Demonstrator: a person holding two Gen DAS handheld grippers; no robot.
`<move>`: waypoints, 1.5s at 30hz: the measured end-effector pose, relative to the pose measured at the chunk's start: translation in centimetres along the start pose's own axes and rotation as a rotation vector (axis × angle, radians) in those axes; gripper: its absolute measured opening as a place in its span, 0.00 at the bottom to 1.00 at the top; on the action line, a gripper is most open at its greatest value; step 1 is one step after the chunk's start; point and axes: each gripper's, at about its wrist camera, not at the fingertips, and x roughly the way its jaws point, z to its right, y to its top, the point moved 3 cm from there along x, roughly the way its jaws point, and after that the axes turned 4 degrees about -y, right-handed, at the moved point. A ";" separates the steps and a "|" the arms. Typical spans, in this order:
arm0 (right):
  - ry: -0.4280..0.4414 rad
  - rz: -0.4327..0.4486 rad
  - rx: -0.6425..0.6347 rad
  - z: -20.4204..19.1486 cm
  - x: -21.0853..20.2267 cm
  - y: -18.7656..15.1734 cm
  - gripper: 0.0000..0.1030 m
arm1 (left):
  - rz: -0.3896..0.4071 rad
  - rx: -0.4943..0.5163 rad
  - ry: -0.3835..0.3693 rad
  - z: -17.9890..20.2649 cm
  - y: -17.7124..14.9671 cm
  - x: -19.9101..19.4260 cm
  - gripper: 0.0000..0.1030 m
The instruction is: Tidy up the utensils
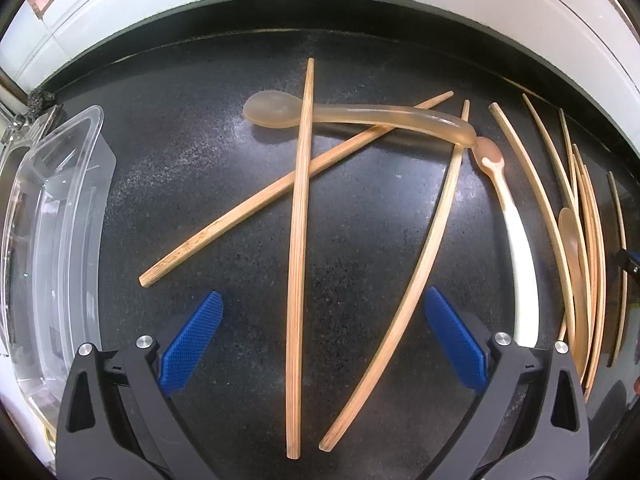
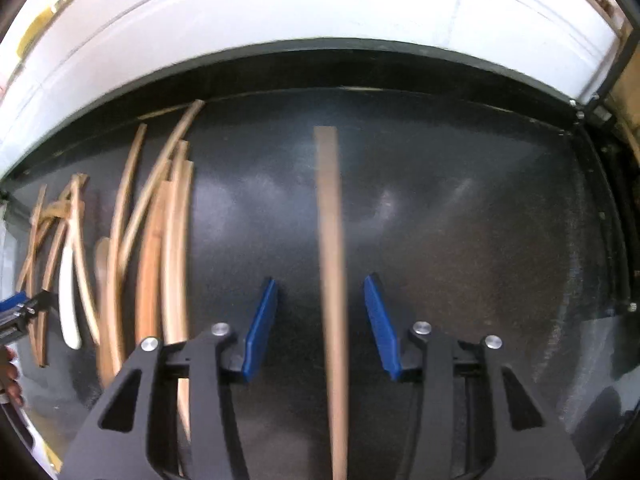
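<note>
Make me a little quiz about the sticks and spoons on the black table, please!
1. True or false: the left gripper is squeezing a chopstick.
2. What lies across the two crossed chopsticks at the middle of the left wrist view?
A. a fork
B. a see-through spoon
C. a knife
3. Fill in: the clear plastic container sits at the ____ edge of the left wrist view.

Key:
1. False. Its blue pads stand apart and touch nothing.
2. B
3. left
</note>
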 end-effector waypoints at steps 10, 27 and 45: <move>0.043 0.030 -0.046 0.8 -0.8 -0.1 0.14 | 0.012 0.003 0.001 0.2 -0.2 -0.2 0.95; 0.112 0.068 -0.011 -0.6 -4.2 -1.3 0.08 | 0.081 -0.032 -0.109 1.2 -0.8 -3.2 0.06; 0.150 0.142 -0.073 -2.4 -8.9 -4.9 0.08 | 0.142 -0.016 -0.199 0.3 -3.0 -8.7 0.06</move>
